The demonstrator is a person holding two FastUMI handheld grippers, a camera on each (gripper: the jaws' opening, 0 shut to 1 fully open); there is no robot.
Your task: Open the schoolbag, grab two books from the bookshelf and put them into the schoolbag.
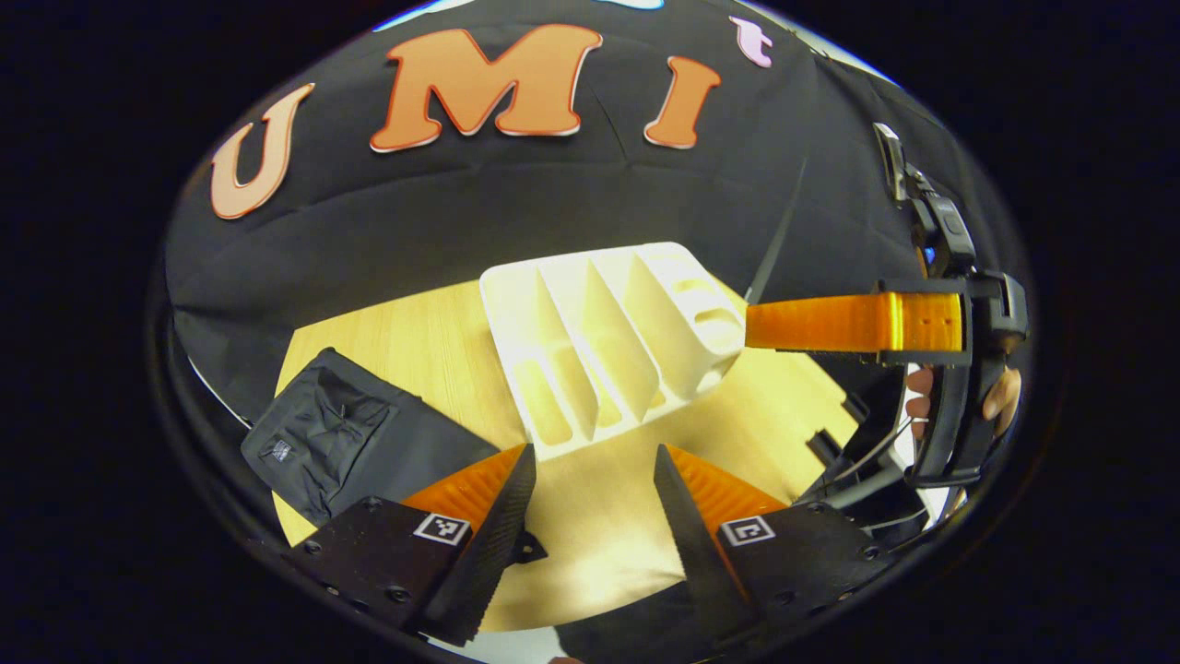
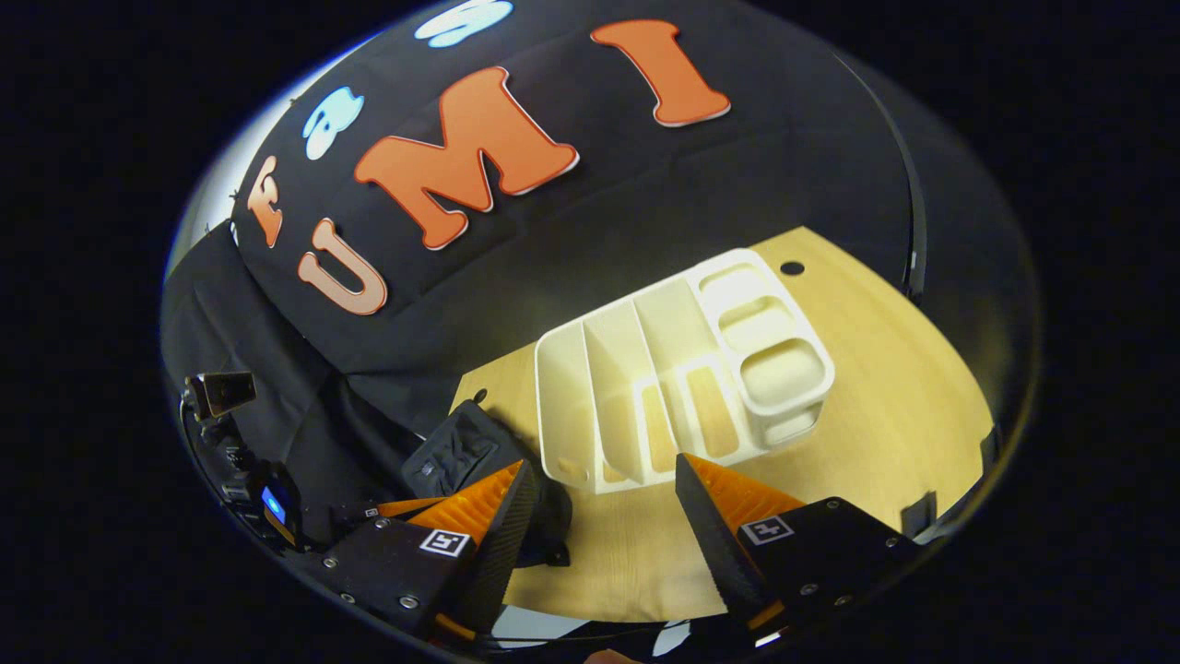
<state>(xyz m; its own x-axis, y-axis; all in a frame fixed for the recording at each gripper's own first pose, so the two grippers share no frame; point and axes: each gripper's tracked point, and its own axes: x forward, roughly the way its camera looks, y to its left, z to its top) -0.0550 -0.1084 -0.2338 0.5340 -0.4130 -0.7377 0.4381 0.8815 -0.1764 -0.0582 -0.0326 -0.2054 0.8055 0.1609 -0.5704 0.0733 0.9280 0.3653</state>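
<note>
On the wooden table (image 1: pixel 433 341) before black cloth, white bookshelf (image 1: pixel 608 346), schoolbag (image 1: pixel 346 443), both hand-held grippers (image 1: pixel 595 498) (image 2: pixel 604 507) wide open, empty

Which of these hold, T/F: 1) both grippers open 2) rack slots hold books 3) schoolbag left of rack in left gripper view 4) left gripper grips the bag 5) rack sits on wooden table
1) True: left gripper and right gripper are both open, holding nothing.
2) False: the white rack has empty slots.
3) True: the black schoolbag lies left of it.
4) False: it hovers over the table, apart from the bag.
5) True: wooden table.
</note>
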